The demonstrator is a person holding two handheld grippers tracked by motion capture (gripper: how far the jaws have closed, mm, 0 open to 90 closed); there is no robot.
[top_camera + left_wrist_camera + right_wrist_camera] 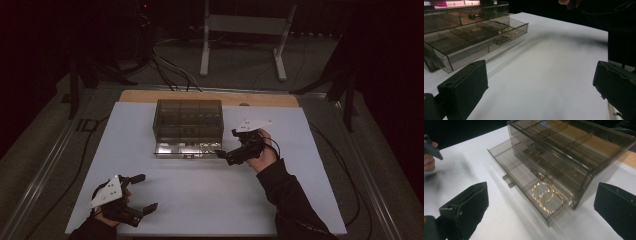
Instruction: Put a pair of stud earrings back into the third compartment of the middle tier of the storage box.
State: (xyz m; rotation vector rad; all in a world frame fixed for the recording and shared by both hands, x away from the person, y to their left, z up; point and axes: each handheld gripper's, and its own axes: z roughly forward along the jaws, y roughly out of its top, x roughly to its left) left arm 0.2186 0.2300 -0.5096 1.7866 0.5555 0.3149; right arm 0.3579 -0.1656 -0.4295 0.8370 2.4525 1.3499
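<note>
Closing drawer next | gold chain hoops (547, 200) lie in smoky clear plastic organiser's pulled-out bottom drawer (524, 187), desk centre | right gripper (235, 150) jaws apart, empty; left gripper (142, 192) apart, near-left corner | push drawer front squarely, gently.

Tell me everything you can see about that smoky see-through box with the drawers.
The drawer box looks like smoky, clear plastic, with divided compartments inside. It stands on the white table near the far edge. Its bottom drawer is pulled out toward the person and has two small knobs on its front. Gold hoop earrings lie in the drawer's end compartment. The right gripper hovers open near the drawer's corner, with nothing between its jaws.
</note>
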